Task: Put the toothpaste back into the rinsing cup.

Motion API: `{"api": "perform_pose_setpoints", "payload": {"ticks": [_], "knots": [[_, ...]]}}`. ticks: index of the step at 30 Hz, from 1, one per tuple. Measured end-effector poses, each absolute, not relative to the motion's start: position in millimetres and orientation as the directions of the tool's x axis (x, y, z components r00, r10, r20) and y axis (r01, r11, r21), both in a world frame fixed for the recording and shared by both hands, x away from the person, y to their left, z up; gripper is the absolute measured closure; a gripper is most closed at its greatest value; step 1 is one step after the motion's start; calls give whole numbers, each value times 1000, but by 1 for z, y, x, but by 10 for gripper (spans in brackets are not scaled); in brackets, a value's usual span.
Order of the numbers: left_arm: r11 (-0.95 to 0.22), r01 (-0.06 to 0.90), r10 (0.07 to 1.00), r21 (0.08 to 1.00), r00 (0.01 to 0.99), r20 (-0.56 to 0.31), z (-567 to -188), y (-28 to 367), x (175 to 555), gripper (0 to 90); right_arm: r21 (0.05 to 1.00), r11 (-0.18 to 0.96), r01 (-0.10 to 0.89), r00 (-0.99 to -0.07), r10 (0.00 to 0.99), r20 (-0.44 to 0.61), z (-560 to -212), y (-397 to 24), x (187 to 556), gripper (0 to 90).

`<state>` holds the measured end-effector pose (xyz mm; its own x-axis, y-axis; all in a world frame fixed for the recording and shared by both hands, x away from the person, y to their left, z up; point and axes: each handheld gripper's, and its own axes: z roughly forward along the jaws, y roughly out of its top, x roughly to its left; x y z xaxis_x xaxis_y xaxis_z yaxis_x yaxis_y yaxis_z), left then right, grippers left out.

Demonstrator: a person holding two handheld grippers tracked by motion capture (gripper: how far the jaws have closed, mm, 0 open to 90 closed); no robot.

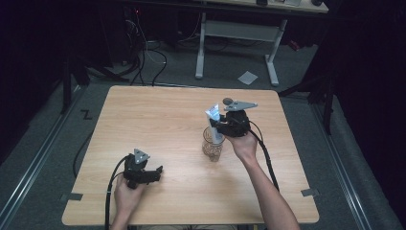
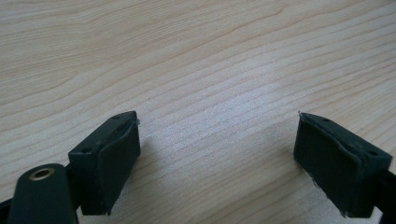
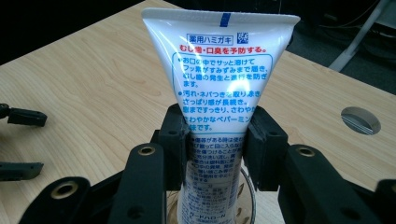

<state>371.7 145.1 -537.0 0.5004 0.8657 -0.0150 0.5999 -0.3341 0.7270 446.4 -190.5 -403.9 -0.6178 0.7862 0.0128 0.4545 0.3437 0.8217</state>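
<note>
Wooden table (image 1: 158, 120), high view. Right hand-held gripper (image 1: 221, 125) sits right of table centre, about 2 o'clock from the middle, held by the person's right hand (image 1: 244, 143); grey three-cornered plate (image 1: 239, 105) on top, cable (image 1: 265, 155) trailing back toward 5 o'clock. Its jaws are clamped on a white toothpaste tube (image 1: 214, 120), crimped end up, Japanese print in blue and red. In the right gripper view the tube (image 3: 219, 79) stands upright between the two black jaws, both pads pressed against its sides, lower end going down into a clear glass cup (image 3: 247, 205) whose rim shows at the bottom. In the high view the cup (image 1: 212, 143) stands on the table directly under the tube, at 6 o'clock of the gripper, with a brownish pattern on the glass. Cannot tell whether the tube bottom touches the cup floor.

Left hand-held gripper (image 1: 158, 172) at the table's 7 o'clock area, near the front edge, in the person's left hand (image 1: 127, 191), pointing toward 3 o'clock, well apart from the cup. Left gripper view: jaws spread wide, nothing between them, bare wood (image 2: 210, 70) beneath. The left gripper's jaw tips also appear at the left edge of the right gripper view.

Round cable hole (image 3: 360, 120) in the table at 3 o'clock in the right gripper view.
</note>
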Motion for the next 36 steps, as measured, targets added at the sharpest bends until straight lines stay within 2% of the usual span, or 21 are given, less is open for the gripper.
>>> {"api": "perform_pose_setpoints", "payload": {"ticks": [36], "knots": [[-333,600,866,728,500,-16,-537,145,372,148,802,334,495,-608,792,45,-428,-204,435,608]]}}
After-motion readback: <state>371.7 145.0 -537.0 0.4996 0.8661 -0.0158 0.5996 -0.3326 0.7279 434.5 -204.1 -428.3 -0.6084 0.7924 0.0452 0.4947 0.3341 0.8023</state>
